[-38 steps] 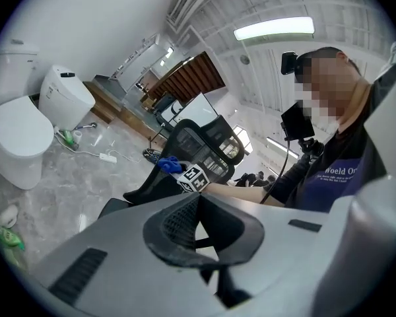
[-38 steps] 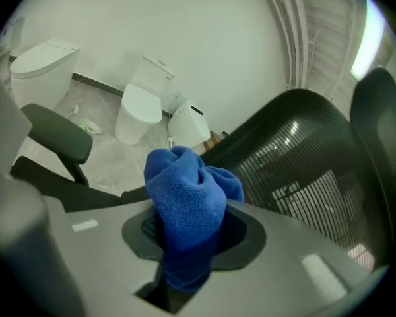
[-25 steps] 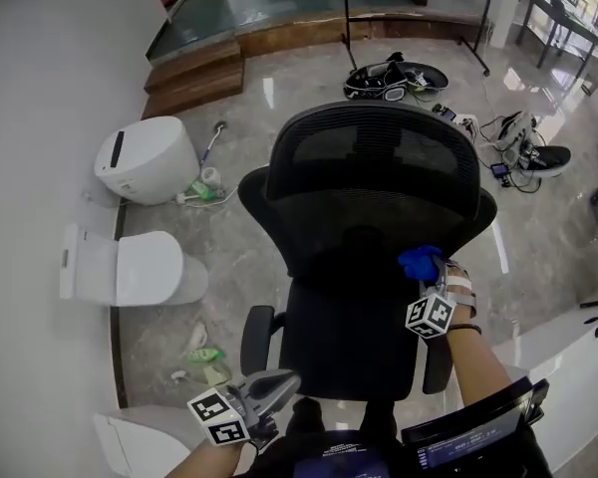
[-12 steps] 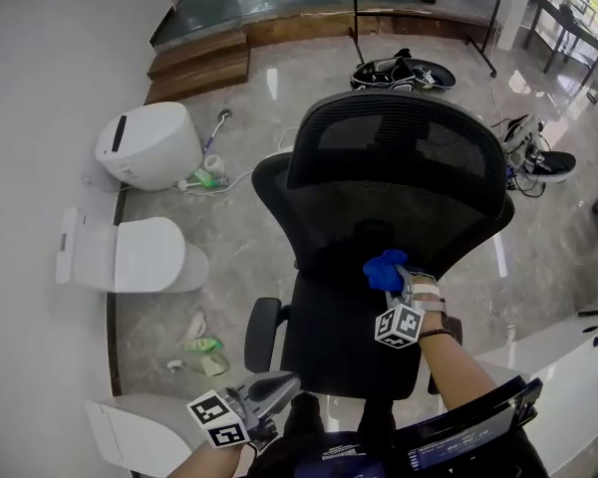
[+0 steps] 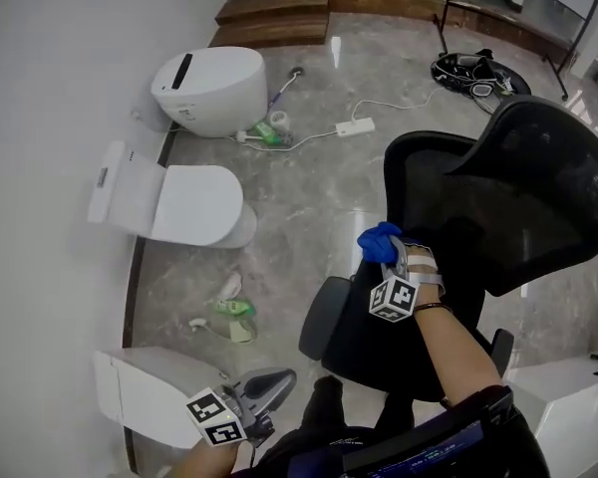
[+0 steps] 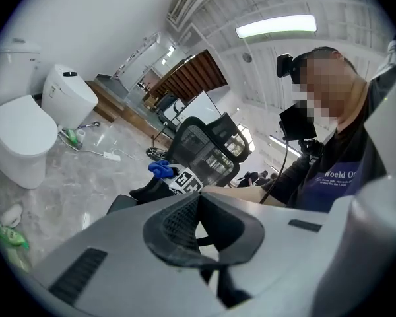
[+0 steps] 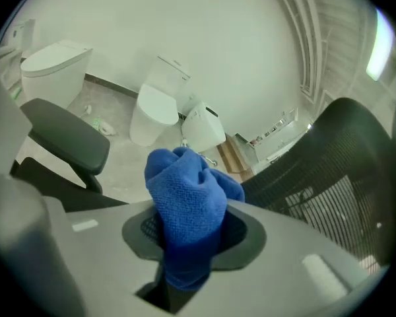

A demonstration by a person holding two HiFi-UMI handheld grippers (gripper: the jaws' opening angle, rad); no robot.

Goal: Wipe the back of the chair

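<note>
Marble floor (image 5: 309,197), right gripper (image 5: 393,254) outstretched at chair (image 5: 543,192), jaws clamping blue cloth (image 5: 378,242), left gripper (image 5: 272,379) low, jaws together

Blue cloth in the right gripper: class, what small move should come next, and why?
Probably swing the right gripper rightward until the blue cloth presses on the mesh chair back. The jaws are shut on the cloth, but it seems to hang clear of the mesh, which lies to its right in both views.

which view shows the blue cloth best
The right gripper view: the blue cloth fills the centre, clamped between the jaws, weave visible. The head view shows a small bunch; the left gripper view only a distant speck.
</note>
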